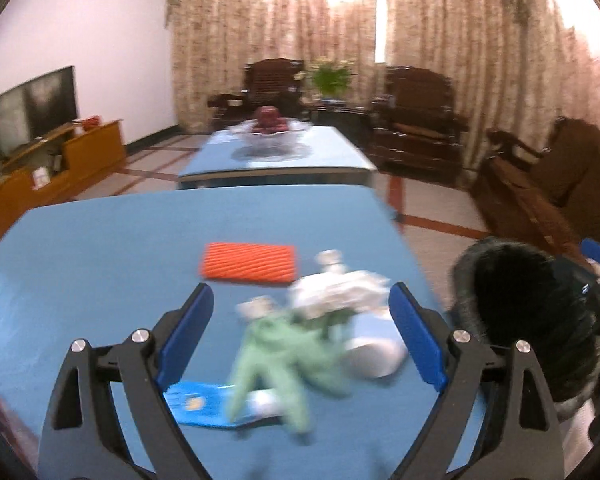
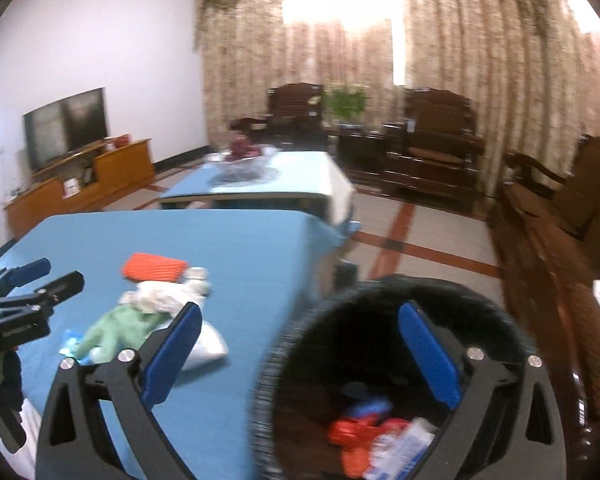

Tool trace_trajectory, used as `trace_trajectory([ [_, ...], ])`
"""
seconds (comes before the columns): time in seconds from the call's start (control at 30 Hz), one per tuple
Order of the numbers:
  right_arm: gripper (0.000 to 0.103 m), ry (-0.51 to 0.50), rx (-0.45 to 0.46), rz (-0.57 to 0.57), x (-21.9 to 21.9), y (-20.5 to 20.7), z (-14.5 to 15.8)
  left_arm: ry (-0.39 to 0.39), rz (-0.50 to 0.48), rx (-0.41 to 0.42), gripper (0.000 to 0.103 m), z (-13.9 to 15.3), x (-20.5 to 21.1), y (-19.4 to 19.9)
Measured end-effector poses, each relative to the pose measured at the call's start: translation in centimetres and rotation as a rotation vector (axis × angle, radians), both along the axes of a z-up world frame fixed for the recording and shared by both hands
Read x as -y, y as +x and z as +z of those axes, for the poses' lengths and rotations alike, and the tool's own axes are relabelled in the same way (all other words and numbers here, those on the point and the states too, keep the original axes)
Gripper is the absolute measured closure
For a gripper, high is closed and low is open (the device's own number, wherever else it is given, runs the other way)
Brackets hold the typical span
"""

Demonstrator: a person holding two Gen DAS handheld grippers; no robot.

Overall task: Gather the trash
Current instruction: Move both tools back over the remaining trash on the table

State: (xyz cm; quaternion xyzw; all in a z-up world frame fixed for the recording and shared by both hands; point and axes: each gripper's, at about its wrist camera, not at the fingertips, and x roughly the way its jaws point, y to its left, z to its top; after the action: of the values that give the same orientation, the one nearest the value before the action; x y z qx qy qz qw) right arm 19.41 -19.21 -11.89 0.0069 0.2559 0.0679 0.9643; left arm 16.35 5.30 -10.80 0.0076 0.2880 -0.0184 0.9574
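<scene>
Living room, blue table (image 1: 100, 248) lower frame, trash pile (image 1: 300, 336) bottom centre. Left gripper (image 1: 302, 332) wide open, empty, around it: grab next, I'd guess. Right gripper (image 2: 300, 344) open, empty, over the bin (image 2: 380, 360).

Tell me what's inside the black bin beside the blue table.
The right wrist view looks into the black bin: red-orange wrappers, a blue piece and a white packet lie at the bottom. The right gripper hides part of the inside.
</scene>
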Motion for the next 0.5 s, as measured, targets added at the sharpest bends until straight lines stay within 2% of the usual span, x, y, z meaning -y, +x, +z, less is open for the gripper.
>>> trace_trajectory([
  [0.13,0.006,0.014,-0.019,0.073,-3.5,1.0,-0.8,0.004,0.062,-0.030,0.016,-0.7,-3.7,-0.7],
  [0.37,0.009,0.014,-0.053,0.153,-8.3,2.3,-2.8,0.010,0.098,-0.062,0.016,-1.8,-6.5,-0.8],
  [0.5,0.020,0.009,-0.085,0.201,-10.2,3.4,-4.1,0.012,0.106,-0.073,0.019,-2.6,-7.5,-0.4],
])
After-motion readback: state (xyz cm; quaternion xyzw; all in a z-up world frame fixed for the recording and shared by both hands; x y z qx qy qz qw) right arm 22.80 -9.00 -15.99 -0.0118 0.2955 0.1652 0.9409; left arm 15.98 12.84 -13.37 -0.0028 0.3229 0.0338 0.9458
